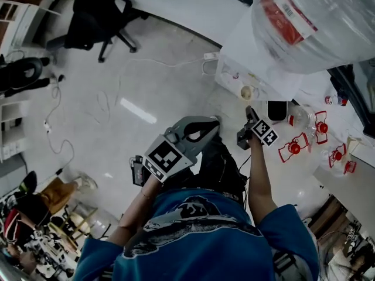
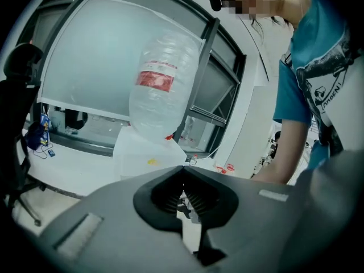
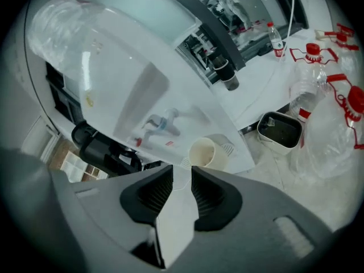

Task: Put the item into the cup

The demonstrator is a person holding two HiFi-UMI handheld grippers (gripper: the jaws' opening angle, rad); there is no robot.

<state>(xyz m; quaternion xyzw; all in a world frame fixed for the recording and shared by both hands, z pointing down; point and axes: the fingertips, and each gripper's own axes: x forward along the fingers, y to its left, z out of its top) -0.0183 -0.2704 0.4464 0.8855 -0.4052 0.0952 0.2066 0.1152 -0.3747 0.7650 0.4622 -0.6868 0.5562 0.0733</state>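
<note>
Right now the right gripper (image 3: pixel 182 172) hangs just short of the cup (image 3: pixel 205 152) and points down at it. Its jaws stand apart with nothing between them. The cream cup sits on the grilled tray (image 3: pixel 232 147) of a white dispenser (image 3: pixel 142 90), and the cup's mouth faces the gripper. I cannot make out what lies inside it, so I cannot tell where the item is.

In the head view the right gripper (image 1: pixel 249 111) is just below the cup (image 1: pixel 248 92). The left gripper (image 1: pixel 208 124) is farther from the cup, down and to its left. Its own view shows its jaws closed tip to tip (image 2: pixel 183 168) on nothing.

Above the cup a big clear bottle (image 1: pixel 316 22) stands upside down on the dispenser. Right of the cup is a white tub (image 3: pixel 278 131) with a dark inside. Beyond the tub lie clear jugs with red handles (image 1: pixel 293 148).
</note>
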